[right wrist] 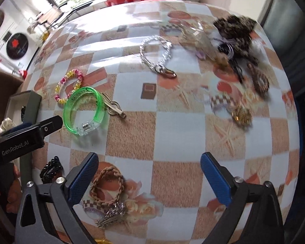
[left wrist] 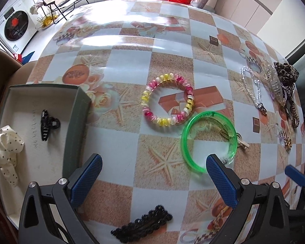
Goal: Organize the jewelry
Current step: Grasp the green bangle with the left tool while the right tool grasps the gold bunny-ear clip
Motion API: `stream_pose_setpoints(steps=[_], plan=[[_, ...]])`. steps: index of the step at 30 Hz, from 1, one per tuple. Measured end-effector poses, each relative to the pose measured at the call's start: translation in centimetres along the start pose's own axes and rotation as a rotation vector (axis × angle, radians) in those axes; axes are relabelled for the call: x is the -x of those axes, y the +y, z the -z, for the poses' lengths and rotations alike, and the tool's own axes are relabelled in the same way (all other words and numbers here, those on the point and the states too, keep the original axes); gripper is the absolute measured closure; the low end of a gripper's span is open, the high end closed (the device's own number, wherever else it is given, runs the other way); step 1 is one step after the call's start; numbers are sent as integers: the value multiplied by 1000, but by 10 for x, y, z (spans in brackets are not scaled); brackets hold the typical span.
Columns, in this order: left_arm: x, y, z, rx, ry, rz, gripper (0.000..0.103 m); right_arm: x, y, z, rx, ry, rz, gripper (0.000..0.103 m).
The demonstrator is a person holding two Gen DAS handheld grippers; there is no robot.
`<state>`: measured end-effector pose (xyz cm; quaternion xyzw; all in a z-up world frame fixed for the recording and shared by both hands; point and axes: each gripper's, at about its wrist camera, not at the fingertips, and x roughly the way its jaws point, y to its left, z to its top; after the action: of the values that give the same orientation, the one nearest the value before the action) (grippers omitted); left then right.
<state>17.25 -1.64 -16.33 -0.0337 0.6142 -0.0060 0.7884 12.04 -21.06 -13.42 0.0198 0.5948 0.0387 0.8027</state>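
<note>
Green bangle [left wrist: 209,140] on table | left fingers [left wrist: 87,180] apart | box [left wrist: 75,122] beside

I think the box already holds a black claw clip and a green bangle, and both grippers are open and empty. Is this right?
Not quite. The green bangle lies on the table, outside the box. The box holds the black claw clip and a white dotted scrunchie, as the left wrist view shows. The left gripper and right gripper are open and empty.
</note>
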Motion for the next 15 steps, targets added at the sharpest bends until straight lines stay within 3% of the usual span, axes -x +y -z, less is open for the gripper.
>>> stream_pose_setpoints(steps=[4,8,11,15], plan=[[-7,-6,-6,-9,2,1,0,-8,5,-11,75,-8,-19,13],[-12,-9,-10,-11,6,4,0,-17,10,-19,147,-12,-35,26],[-16,-13,-13,-20,14,6,11,-24,13,-22,185,-3,-49,35],[-23,-19,-18,-23,25,5,11,-29,15,-24,222,0,-59,42]])
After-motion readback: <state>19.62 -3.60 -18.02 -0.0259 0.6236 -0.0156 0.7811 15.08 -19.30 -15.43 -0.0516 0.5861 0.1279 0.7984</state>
